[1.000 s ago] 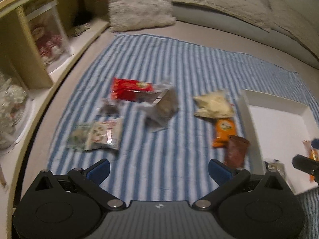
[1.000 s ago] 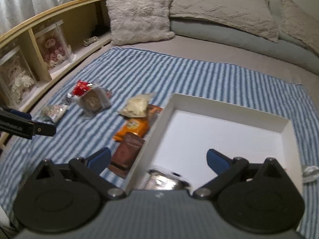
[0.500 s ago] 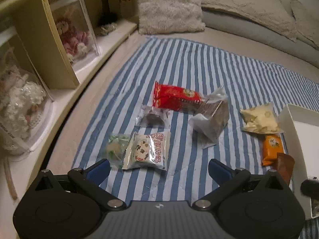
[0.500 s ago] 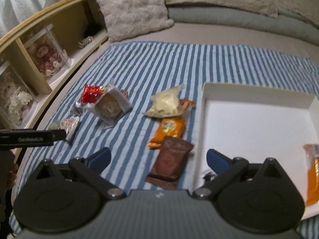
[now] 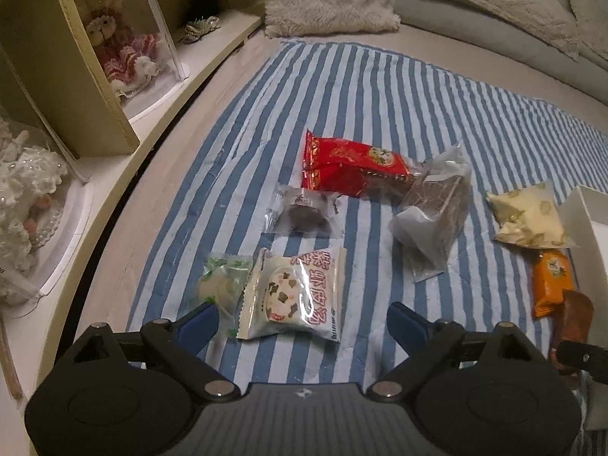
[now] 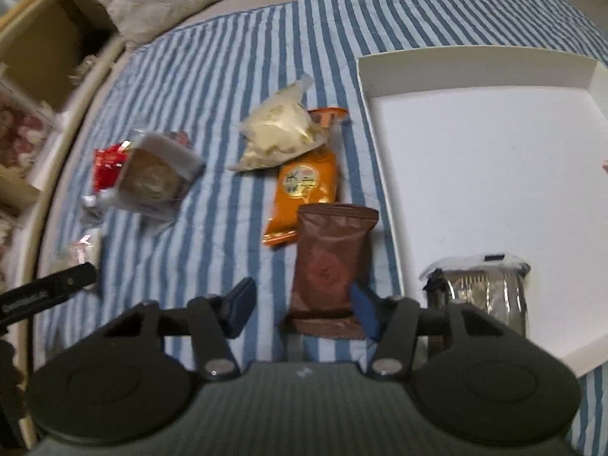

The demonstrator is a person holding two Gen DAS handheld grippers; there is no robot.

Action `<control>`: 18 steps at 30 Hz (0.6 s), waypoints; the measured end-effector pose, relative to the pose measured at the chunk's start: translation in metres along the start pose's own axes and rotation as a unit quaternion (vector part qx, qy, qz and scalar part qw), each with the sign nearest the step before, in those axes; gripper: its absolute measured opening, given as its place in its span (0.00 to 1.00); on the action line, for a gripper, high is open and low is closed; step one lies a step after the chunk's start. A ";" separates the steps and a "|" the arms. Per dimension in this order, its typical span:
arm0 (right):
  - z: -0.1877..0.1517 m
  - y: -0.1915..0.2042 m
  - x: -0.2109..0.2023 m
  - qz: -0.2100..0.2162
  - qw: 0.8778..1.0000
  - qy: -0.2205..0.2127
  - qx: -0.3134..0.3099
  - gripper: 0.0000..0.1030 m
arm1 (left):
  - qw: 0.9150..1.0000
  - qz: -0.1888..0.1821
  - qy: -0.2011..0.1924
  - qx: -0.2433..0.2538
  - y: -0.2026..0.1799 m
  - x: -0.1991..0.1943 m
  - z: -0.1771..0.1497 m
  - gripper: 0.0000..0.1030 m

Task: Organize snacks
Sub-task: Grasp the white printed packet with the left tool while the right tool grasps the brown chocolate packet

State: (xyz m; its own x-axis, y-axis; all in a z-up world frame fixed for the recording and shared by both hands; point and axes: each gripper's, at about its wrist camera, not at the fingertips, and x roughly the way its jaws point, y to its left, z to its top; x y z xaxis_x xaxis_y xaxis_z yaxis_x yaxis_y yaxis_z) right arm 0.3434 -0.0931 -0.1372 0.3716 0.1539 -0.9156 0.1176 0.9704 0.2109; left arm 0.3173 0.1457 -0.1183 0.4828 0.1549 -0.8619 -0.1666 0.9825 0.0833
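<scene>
Careful: your right hand-held gripper (image 6: 300, 309) is closing around the brown packet (image 6: 330, 262) beside the white tray (image 6: 380, 121), not yet pinching; a shallow bite may let it slip.

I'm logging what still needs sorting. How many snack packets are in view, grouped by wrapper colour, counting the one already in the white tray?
Red packet: 1
Orange packet: 1
Brown packet: 1
Pale yellow packet: 1
White cow-print packet: 1
Clear or see-through packets: 3
Silver packet in the white tray: 1
Total: 9
</scene>
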 end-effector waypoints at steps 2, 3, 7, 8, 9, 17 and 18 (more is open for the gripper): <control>0.001 0.001 0.007 -0.015 1.000 0.008 0.005 0.55 | 1.000 0.002 0.002 -0.004 0.004 0.005 0.001 0.91; 0.002 0.002 0.012 -0.023 1.000 0.011 0.007 0.53 | 1.000 0.004 0.003 -0.008 0.007 0.008 0.002 0.91; 0.003 0.009 0.019 -0.050 0.999 0.004 -0.003 0.50 | 1.000 0.007 0.002 -0.012 0.014 0.015 0.003 0.91; 0.003 0.011 0.020 -0.055 0.998 0.002 -0.011 0.50 | 1.000 0.009 0.002 -0.012 0.015 0.017 0.004 0.91; 0.003 0.013 0.021 -0.059 0.998 0.002 -0.020 0.48 | 1.000 0.011 0.002 -0.012 0.017 0.019 0.004 0.91; 0.004 0.013 0.020 -0.052 0.998 0.003 -0.039 0.38 | 1.000 0.022 0.004 -0.011 0.019 0.025 0.007 0.86; 0.004 0.012 0.020 -0.049 0.998 0.003 -0.041 0.38 | 1.000 0.024 0.004 -0.011 0.019 0.025 0.007 0.86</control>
State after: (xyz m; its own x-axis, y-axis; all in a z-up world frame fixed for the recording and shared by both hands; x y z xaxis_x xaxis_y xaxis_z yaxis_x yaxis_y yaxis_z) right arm 0.3565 -0.0787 -0.1516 0.3568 0.0577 -0.9324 0.0766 0.9929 0.0908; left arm 0.3326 0.1692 -0.1351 0.4670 0.2001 -0.8613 -0.2081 0.9716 0.1128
